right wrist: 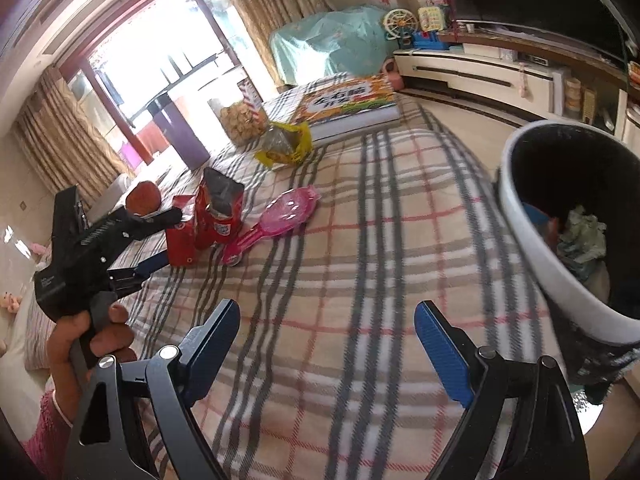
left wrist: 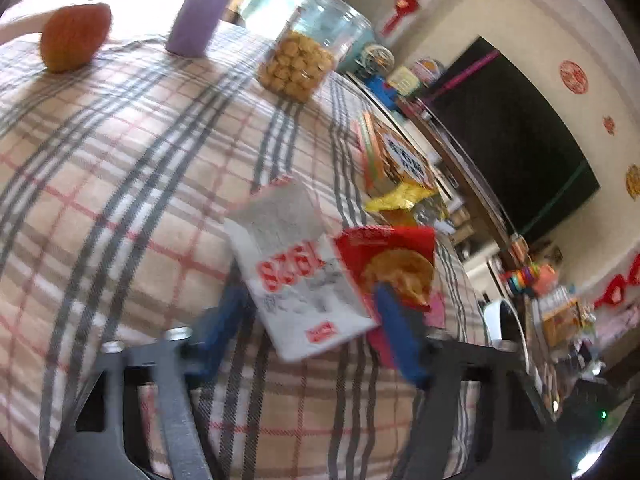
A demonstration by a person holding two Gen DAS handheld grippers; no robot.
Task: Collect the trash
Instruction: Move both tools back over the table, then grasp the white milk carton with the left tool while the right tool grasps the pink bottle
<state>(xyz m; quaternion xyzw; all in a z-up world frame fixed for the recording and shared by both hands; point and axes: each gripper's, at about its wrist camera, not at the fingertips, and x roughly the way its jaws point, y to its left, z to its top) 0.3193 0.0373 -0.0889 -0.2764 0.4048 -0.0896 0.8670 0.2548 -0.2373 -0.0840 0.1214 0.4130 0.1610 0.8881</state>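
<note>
A white snack wrapper point(left wrist: 298, 276) with red digits stands low and centre in the left wrist view, tilted, with a red chip bag point(left wrist: 394, 264) touching its right edge. Both sit between the blue pads of the left gripper point(left wrist: 310, 328); the right pad overlaps the red bag's lower corner and the left pad sits just beside the wrapper's lower left edge. Motion blur hides whether the pads press on the packets, so I cannot tell if this claw is clenched or released.

In the right wrist view the same red packets point(right wrist: 208, 216) stand at middle left on the plaid blanket point(right wrist: 360, 240), with the left gripper's black body and the hand point(right wrist: 92, 340) that holds it at lower left. A pink plastic toy point(right wrist: 276, 220) lies just right of the packets. Higher, near centre, a crumpled yellow wrapper point(right wrist: 286, 144) lies beside a clear jar of biscuits point(right wrist: 242, 120) and a colourful book point(right wrist: 352, 100).

The right gripper point(right wrist: 328, 344) hangs over bare blanket at the bottom of its frame, jaws spread wide, grasping nothing. At the right edge stands a white bin point(right wrist: 528, 240) with a black liner, crumpled paper point(right wrist: 580, 236) inside it.

In the left wrist view's upper left, an orange fruit point(left wrist: 74, 36) and a purple box point(left wrist: 200, 12) rest on the blanket.
</note>
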